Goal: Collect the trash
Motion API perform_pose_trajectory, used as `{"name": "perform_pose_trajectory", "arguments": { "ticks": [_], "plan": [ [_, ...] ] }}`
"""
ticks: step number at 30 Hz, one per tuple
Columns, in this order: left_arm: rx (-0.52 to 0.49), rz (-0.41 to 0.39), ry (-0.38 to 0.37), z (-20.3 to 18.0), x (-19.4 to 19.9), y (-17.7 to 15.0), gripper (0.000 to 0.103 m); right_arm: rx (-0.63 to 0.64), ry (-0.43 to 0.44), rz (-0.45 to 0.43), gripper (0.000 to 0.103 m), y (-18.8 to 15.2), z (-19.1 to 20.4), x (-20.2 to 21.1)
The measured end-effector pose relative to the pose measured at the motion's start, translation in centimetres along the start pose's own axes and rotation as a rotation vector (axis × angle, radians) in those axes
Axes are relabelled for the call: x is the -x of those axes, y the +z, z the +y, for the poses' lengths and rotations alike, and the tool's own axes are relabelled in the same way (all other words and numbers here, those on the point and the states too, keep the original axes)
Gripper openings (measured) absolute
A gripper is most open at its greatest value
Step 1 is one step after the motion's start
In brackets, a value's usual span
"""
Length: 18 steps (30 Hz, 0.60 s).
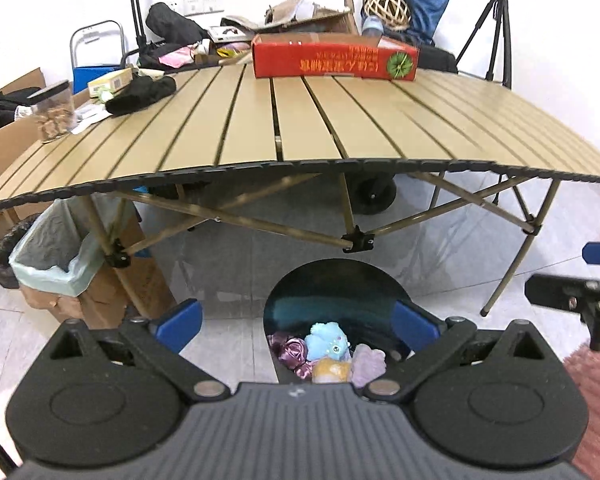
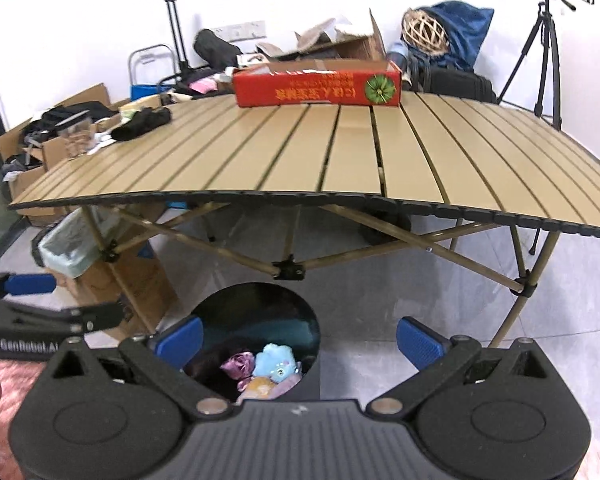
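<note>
Both grippers hang low over a dark round bin (image 1: 336,300) on the floor in front of the bench (image 1: 300,120). The left gripper (image 1: 300,326) and right gripper (image 2: 300,340) have their blue fingers (image 2: 418,342) spread wide, gripping nothing. Inside the bin lie soft things: a fuzzy blue plush (image 1: 327,341), crinkly purple foil (image 1: 286,348), a pale lilac lump. I'd say the drop is done; next, lift clear before swinging towards the slatted top, where a glossy red carton (image 1: 334,58), limp black cloth (image 1: 142,94) and clear jar (image 1: 56,114) wait.
</note>
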<state>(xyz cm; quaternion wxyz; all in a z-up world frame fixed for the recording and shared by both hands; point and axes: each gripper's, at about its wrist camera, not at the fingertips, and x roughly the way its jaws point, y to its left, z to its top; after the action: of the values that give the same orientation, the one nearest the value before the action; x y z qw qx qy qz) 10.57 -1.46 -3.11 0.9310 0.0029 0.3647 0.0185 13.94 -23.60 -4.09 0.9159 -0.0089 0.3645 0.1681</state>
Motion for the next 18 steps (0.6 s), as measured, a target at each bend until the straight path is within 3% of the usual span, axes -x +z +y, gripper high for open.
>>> {"name": "perform_pose_trajectory", "arguments": {
  "ticks": [11, 18],
  "plan": [
    [-0.029, -0.055, -0.050, -0.3, 6.3, -2.3, 0.103, 0.025, 0.003, -0.054, 0.103, -3.2, 2.6, 6.8],
    [-0.034, -0.060, -0.024, -0.2, 8.2, -4.0, 0.103, -0.011, -0.004, -0.033, 0.103, -5.2, 3.1, 8.5]
  ]
}}
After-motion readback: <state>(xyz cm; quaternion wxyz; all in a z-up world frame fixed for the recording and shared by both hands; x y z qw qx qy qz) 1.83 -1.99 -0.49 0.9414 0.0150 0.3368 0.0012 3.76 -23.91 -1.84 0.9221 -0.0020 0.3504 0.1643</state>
